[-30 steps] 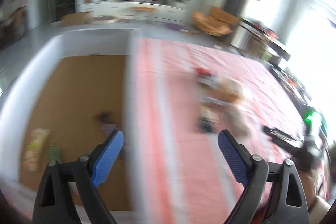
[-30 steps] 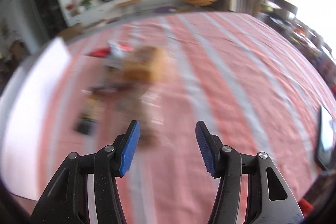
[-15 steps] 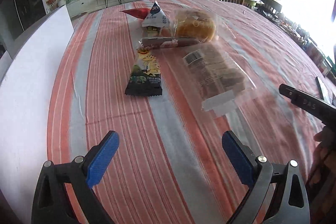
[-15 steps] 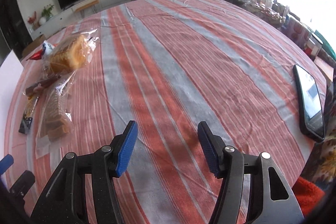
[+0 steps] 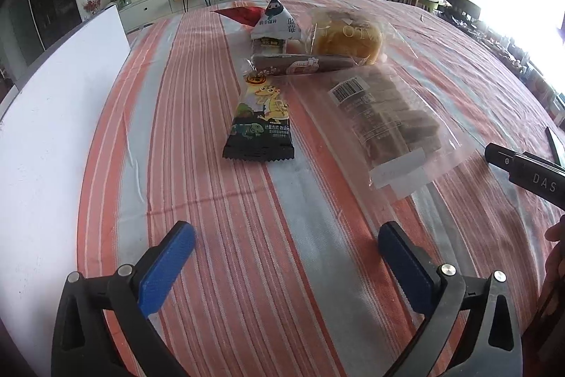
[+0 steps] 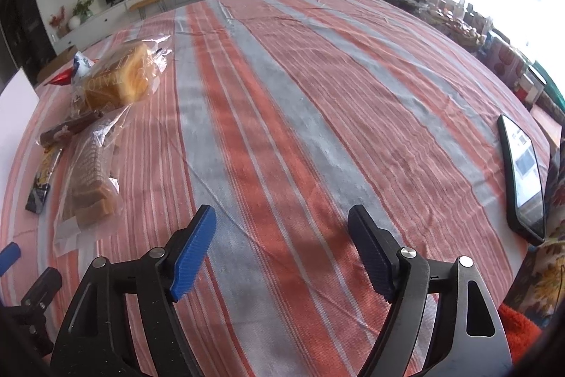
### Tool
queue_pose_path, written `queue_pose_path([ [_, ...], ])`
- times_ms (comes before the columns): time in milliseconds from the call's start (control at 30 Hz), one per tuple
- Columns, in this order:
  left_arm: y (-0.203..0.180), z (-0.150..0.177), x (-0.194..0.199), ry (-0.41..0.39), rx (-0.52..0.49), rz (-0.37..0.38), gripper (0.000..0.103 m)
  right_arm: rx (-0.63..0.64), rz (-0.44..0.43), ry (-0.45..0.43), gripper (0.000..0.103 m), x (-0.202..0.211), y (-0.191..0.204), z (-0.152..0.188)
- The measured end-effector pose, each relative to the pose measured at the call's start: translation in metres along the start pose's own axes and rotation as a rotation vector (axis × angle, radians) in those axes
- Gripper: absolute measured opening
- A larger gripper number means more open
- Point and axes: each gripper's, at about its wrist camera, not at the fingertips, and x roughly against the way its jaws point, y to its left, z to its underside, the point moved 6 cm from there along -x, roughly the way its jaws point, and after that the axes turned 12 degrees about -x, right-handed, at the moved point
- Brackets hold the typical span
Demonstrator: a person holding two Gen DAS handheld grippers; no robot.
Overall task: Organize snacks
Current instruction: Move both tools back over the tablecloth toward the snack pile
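Snacks (image 5: 310, 73) lie bunched mid-table ahead of your left gripper (image 5: 286, 248), both grippers' jaws opening and empty, so reach for the nearest dark packet (image 5: 261, 126) squarely, right gripper (image 6: 282, 235) staying clear.

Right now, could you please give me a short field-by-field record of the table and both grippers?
surface: striped tablecloth
snacks: dark dinosaur packet, clear bag of brown wafers, bagged bread, long brown bar, triangular pouch, red wrapper
left gripper: jaws opening, nothing between
right gripper: jaws opening, nothing between
phone: at the table's right edge
white board: left of the snacks
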Motion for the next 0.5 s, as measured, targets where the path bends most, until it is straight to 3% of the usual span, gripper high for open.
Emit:
queue_pose_path([
  [500,0.0001,-0.0002,-0.0011,0.000,0.000,0.000,0.103,0.004,0.002,0.002,0.084,0.0006,0.0008,0.0008],
])
